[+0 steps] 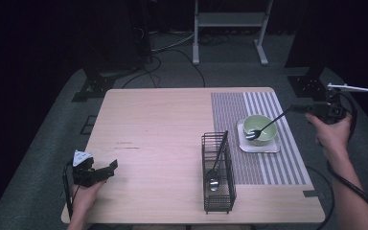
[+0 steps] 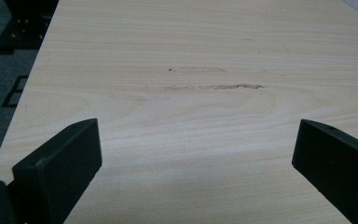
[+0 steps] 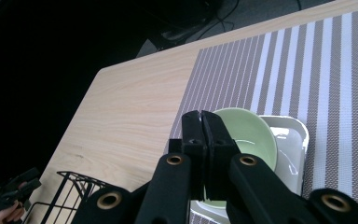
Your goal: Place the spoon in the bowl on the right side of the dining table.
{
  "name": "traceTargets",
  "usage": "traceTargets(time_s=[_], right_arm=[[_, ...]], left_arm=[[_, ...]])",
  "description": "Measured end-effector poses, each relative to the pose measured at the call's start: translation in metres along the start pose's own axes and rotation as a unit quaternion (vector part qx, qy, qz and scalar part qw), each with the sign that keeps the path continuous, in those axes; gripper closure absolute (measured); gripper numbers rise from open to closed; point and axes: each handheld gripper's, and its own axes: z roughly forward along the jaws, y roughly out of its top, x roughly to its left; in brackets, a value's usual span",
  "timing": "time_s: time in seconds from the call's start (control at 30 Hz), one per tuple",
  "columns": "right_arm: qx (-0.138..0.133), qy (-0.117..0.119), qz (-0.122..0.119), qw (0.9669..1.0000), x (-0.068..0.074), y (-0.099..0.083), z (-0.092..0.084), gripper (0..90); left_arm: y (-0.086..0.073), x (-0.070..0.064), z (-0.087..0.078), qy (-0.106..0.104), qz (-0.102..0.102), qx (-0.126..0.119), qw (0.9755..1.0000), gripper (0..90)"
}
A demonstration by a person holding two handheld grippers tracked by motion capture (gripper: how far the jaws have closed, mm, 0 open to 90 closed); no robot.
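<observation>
Right hand-held gripper (image 1: 301, 109), jaws clenched on a black fork (image 1: 267, 126) whose tines rest in the green bowl (image 1: 264, 123) on a white tray (image 1: 273, 146); its own view hides the fork behind the jaws. Left hand-held gripper (image 1: 106, 169), released, rests on the bench (image 1: 163, 120). A wire basket (image 1: 217, 172) holds a ladle (image 1: 214, 178).

The pale wooden table (image 1: 163, 124) carried a striped placemat (image 1: 263, 167) along its right side, a white square tray (image 1: 273, 146) resting on it (toward the far end). A black wire basket (image 1: 218, 196) stood directly on the wood, near centre, touching the placemat's left edge.
</observation>
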Motion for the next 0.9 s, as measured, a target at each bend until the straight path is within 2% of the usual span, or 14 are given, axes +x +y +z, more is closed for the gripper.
traceTargets(time_s=[0.77,0.9], right_arm=[[-0.028,-0.029,0.022,0.9989,-0.017,0.001,-0.01,88.6],[-0.03,-0.034,0.021,0.9988,-0.019,0.0,-0.01,88.5]], left_arm=[[0.0,0.0,0.0,0.002,0.0,-0.002,1.0,0.4],[0.0,0.0,0.0,0.002,0.001,-0.001,1.0,0.4]])
